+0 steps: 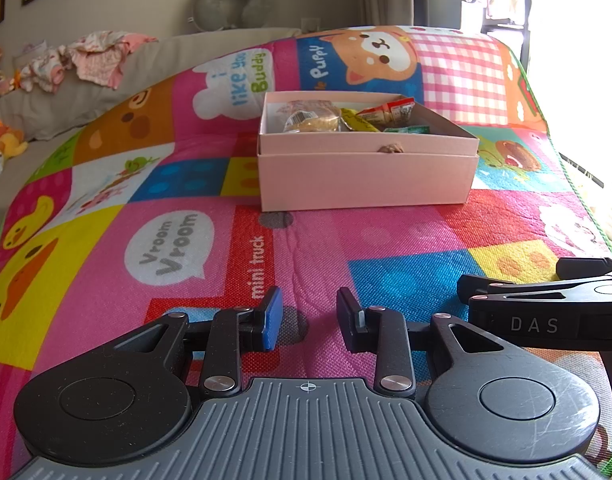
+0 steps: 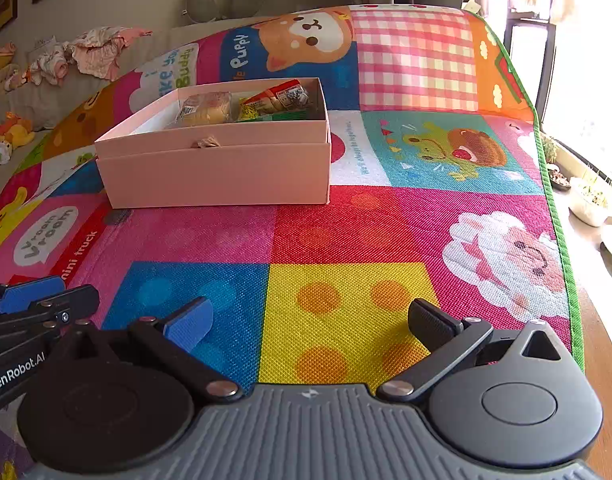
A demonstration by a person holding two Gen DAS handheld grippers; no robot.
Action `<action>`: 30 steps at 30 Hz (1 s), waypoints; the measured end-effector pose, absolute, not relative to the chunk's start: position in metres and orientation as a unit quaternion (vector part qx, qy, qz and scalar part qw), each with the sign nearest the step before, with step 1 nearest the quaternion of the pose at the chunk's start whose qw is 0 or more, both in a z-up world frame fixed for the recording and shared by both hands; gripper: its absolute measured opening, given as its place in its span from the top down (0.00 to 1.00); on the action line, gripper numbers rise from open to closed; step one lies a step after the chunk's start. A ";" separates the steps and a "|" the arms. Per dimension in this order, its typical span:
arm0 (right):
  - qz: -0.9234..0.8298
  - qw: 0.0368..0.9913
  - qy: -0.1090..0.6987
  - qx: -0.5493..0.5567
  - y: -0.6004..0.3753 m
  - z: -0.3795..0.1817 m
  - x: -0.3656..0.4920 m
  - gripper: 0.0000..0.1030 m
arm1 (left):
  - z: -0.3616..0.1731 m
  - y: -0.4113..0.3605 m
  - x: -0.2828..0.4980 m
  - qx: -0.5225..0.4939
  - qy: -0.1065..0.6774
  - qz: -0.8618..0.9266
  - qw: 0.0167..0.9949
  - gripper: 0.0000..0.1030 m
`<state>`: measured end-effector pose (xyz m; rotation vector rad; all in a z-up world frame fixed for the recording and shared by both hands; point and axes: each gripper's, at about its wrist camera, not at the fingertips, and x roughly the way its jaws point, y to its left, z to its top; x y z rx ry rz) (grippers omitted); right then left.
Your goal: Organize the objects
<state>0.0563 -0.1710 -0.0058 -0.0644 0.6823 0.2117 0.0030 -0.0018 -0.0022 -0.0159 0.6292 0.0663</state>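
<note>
A pink cardboard box (image 1: 366, 180) stands on the colourful play mat (image 1: 210, 264), also in the right wrist view (image 2: 222, 176). Inside lie a wrapped bread bun (image 1: 312, 120) (image 2: 204, 110) and several snack packets (image 1: 386, 116) (image 2: 278, 100). My left gripper (image 1: 310, 318) is open and empty, low over the mat, well short of the box. My right gripper (image 2: 310, 320) is wide open and empty, beside the left one, over the yellow square. The right gripper's side (image 1: 546, 304) shows in the left view; the left gripper's fingers (image 2: 30, 294) show in the right view.
The mat's green edge (image 2: 554, 208) runs along the right, with wood floor and plant pots (image 2: 590, 200) beyond. Crumpled clothes (image 1: 94, 56) and soft toys (image 1: 6, 142) lie on grey bedding at the left. A grey neck pillow (image 1: 234, 0) sits at the back wall.
</note>
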 end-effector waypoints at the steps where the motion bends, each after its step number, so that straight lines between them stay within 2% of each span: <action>1: 0.104 0.936 0.334 -0.032 -0.171 -0.006 0.056 0.00 | -0.002 -0.002 0.003 -0.008 0.309 0.033 0.950 0.67; 30: 0.104 0.936 0.334 -0.032 -0.171 -0.006 0.056 0.00 | -0.002 -0.001 0.003 -0.014 0.309 0.031 0.950 0.67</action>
